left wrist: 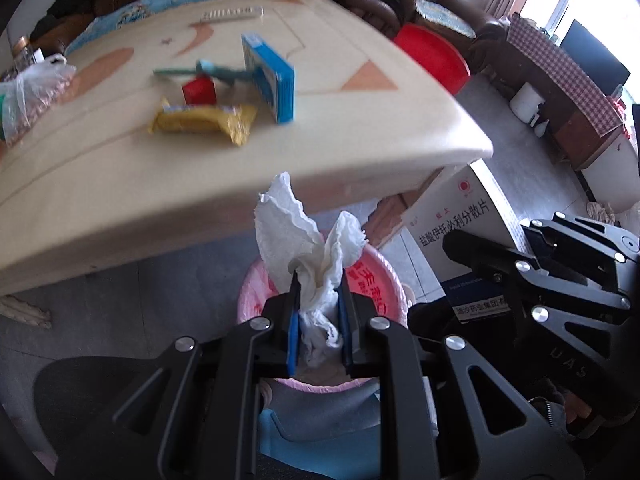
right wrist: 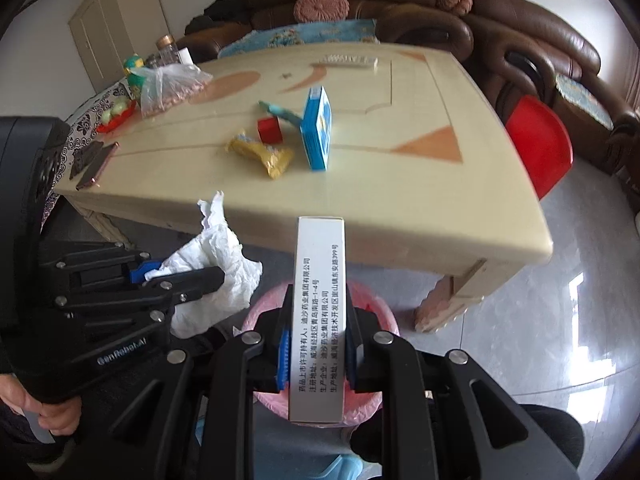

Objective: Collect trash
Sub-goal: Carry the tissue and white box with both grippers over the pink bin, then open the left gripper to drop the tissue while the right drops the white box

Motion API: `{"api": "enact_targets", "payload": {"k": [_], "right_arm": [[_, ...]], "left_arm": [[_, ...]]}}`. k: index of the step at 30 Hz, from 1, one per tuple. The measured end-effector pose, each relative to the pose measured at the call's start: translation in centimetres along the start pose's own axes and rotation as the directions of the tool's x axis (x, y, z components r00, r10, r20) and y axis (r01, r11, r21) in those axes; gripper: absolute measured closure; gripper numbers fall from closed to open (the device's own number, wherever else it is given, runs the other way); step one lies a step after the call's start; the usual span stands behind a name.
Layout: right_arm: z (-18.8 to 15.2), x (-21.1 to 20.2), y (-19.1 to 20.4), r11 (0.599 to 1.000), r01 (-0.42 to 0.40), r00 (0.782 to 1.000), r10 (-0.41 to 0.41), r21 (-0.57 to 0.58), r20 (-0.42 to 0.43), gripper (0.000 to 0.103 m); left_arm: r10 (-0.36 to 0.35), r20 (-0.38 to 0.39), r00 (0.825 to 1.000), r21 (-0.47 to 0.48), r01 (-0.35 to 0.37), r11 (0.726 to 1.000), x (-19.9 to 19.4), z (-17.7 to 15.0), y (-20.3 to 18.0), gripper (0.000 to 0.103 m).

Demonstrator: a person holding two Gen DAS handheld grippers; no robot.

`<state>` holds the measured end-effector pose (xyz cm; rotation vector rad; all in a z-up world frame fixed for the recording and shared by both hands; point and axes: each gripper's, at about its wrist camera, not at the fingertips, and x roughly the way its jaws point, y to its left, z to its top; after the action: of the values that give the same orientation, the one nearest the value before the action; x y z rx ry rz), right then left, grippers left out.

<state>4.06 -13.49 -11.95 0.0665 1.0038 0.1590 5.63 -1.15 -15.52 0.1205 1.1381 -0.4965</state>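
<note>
Both loads hung over the pink-lined bin for dropping: left gripper pinched a crumpled tissue, right gripper clamped a medicine box.

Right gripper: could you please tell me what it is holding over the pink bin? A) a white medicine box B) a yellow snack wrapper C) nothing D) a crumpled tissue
A: the right gripper has its jaws shut on a white medicine box printed with text, above the pink bin; the tissue sits in the left gripper.
</note>
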Motion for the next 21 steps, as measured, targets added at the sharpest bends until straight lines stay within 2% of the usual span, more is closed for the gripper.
{"api": "enact_targets", "payload": {"k": [4,10,14,21], "right_arm": [[-0.8,2.8,-0.3,1.0,0.003,0.998,-0.003,0.002,-0.059,0.083],[-2.2,8.1,-0.7,1.0,-0.01,0.985,0.015,0.026,-0.169,0.083],[-3.2,11.5,-1.5,0.998,-0.015,0.971,0.027,0.055,-0.236,0.083],[-4.4,16.5,-2.7,0.998,0.006,0.943,0.017,0.068,-0.332,0.083]], "left_arm": [[-0.01,-0.066,0.998,-0.007,0.01,1.0,3.3,-0.7,0.0,0.087],[-0.035,-0.159,0.987,-0.068,0.024,0.997,8.4,-1.4,1.1,0.087],[-0.027,-0.23,0.973,-0.114,0.0,0.994,12.4,-2.1,2.1,0.087],[-0.026,-0.32,0.947,-0.153,-0.025,0.988,16.9,-3.0,3.9,0.087]]}}
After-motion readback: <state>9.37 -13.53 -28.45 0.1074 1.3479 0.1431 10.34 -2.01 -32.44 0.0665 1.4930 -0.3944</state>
